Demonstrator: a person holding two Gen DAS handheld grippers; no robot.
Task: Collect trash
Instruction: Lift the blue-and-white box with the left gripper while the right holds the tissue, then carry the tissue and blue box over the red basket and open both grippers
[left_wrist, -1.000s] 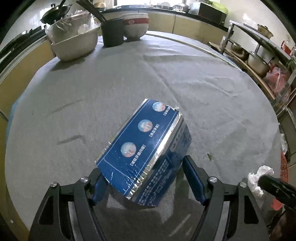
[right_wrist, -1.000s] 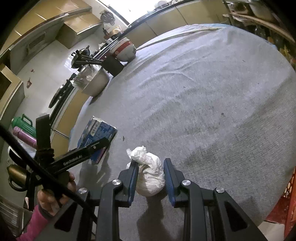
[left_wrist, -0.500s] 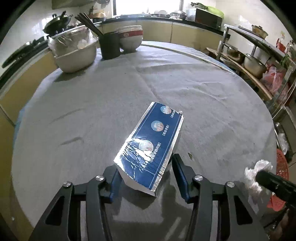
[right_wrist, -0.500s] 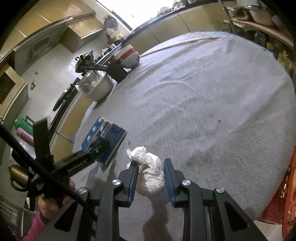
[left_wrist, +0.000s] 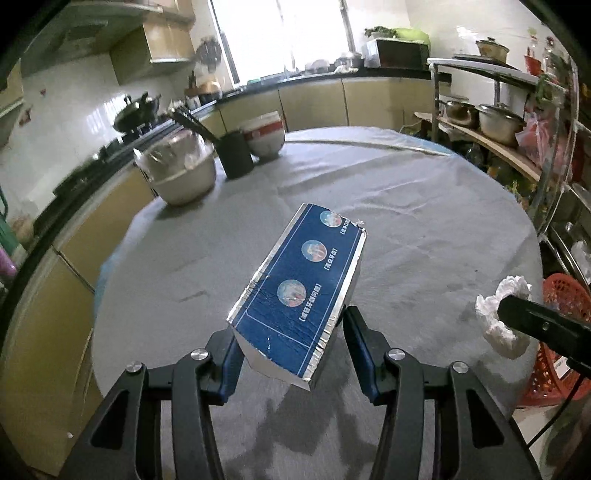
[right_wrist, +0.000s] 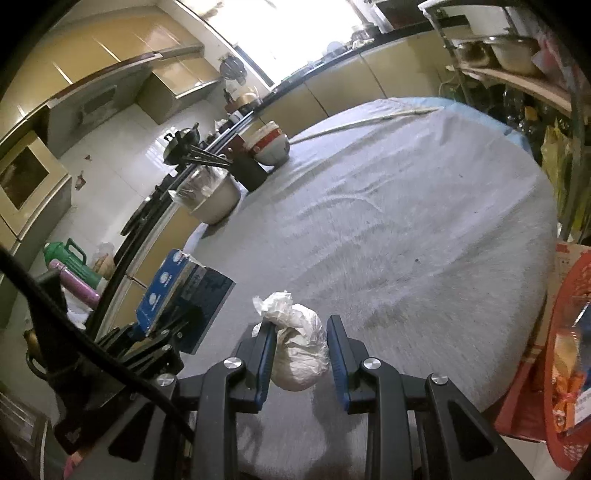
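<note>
Blue carton (left_wrist: 306, 291), silver-edged with three round pictures on its top face, is clamped between the blue pads of the left gripper (left_wrist: 291, 354), lifted clear of the table with its shadow on the cloth below; its far end tilts up and away. The jaws came in narrower within the last second and now press both long sides of the box. In the right wrist view the same carton (right_wrist: 184, 291) hangs at the near left edge of the table.

White crumpled wad (right_wrist: 299, 350), tissue or thin plastic, sits squeezed in the right gripper (right_wrist: 301, 354), jaws narrow, twisted tail sticking up past the left pad. Seen from the left camera the wad (left_wrist: 498, 317) is at the right, off the table's near edge, close to a red mesh basket (left_wrist: 554, 332).

Surface: round table (left_wrist: 424, 221) under a wrinkled grey cloth with some dark specks and faint stains, blue underlayer showing at the rim. At its far left: covered metal basin (left_wrist: 181, 173), black holder with chopsticks (left_wrist: 236, 155), stacked red-and-white bowls (left_wrist: 266, 136).

Room: kitchen, yellow cabinets under a dark counter (left_wrist: 332, 74), bright window (left_wrist: 280, 37), wok on the stove at left, metal rack with pots (left_wrist: 495, 118) at right, white tiled wall. Green and pink flasks (right_wrist: 70, 266) stand left of the table in the right view.
</note>
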